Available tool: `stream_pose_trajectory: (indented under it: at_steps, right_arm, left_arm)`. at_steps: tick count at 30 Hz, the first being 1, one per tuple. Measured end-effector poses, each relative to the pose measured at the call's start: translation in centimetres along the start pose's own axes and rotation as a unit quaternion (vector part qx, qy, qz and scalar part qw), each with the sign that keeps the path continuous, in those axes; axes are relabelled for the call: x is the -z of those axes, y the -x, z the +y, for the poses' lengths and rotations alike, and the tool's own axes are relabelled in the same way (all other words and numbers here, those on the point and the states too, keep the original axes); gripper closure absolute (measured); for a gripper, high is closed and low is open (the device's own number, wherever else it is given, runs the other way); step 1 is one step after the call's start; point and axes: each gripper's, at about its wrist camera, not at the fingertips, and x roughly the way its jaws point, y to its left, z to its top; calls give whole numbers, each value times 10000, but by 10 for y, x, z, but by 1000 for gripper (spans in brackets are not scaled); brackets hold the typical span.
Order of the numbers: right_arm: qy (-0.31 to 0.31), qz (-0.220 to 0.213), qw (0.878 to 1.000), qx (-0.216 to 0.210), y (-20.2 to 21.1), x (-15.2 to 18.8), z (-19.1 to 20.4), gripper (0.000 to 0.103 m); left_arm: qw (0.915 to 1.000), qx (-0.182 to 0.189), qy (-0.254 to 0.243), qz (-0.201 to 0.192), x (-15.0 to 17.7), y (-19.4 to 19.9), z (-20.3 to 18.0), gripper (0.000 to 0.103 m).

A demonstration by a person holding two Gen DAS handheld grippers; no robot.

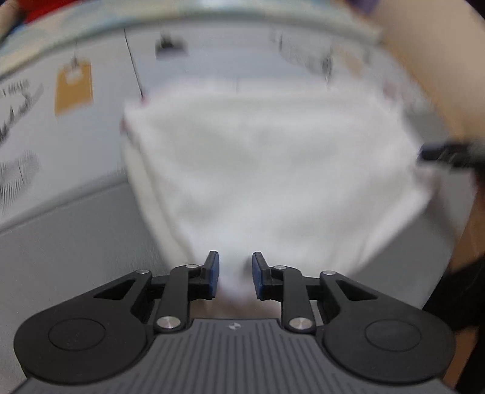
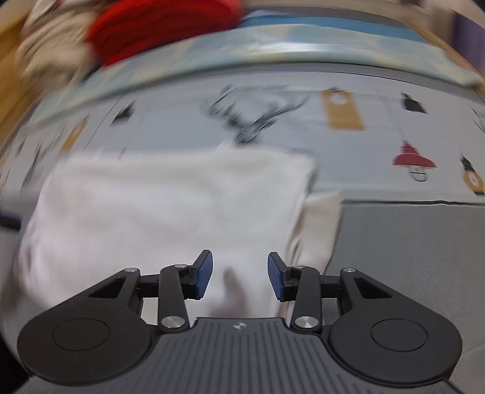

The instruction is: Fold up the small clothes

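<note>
Your left gripper [image 1: 235, 274] has its jaws apart with a narrow gap, and a corner of the white cloth [image 1: 266, 169] sits in this gap at the lower centre of the left wrist view; whether the blue pads [image 1: 214, 274] press on it I cannot tell, because the picture is blurred. Your right gripper [image 2: 240, 275] has its jaws clearly open, wider than the left ones, and the pads [image 2: 203, 277] do not touch the white cloth [image 2: 157, 206] that lies under and between them. In both views the cloth is a folded white piece that fills the middle of the frame, with a second layer showing along its edge on the lower right in the right wrist view. The cloth lies on a pale printed sheet [image 2: 379, 142] with drawings: an orange tag [image 1: 73, 88] at the upper left of the left wrist view, and a red lamp shape [image 2: 413, 160] at the right of the right wrist view. Below the sheet there is a plain grey surface [image 2: 418, 242]. At the upper left of the right wrist view you can see a red fabric [image 2: 157, 27], very blurred. At the right edge of the left wrist view a dark part of the other gripper [image 1: 448, 153] is near the cloth edge.
</note>
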Motion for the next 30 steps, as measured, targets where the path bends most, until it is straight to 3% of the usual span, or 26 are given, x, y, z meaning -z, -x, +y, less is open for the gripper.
stream_pose_trajectory:
  at_steps: [1,2,6,10,13,14,17,22,26,28,30]
  right_arm:
    - [131,194,9997,5,-2,8,2,61]
    - [264,402,9988,115,-5,15,4,61]
    - [660,1177,9867,908,-23,47,2,61]
    - [550,833,9915,833,-7,49,2,60]
    - [394,966,9901,938,-11,53,-4,58]
    - [427,1101,9878,1017,-16,55,-5,57]
    - [440,1069,9872,1096,-14,49,-4,50]
    - [248,685,9906,1159,6,38,-3,51]
    - [244,261,9880,1500,19,29,5,51]
    - [341,-164,9843,1727,27,23,10,51]
    - [266,-529,9826,1758,36,19,16,51]
  left_arm:
    - [9989,-312,-91,335,8,-13,0,87]
    - [9975,-484,-134,489,15,-20,1,85]
    - [9984,-502,194,200,16,-3,-2,85]
    - [9987,-508,87,-48,19,8,-11,83]
    - [9953,-836,110,471,26,-13,-5,78]
    - [9946,-902,135,489,28,-15,-3,70]
    - [9950,-796,449,399,21,-4,4,69]
    - [9935,-717,874,-118,18,33,9,69]
    - [9878,-964,1002,-700,9,76,-1,67]
    - [9845,-846,1066,-1111,7,100,-10,60]
    - [9809,-669,1000,-1529,12,122,-22,45]
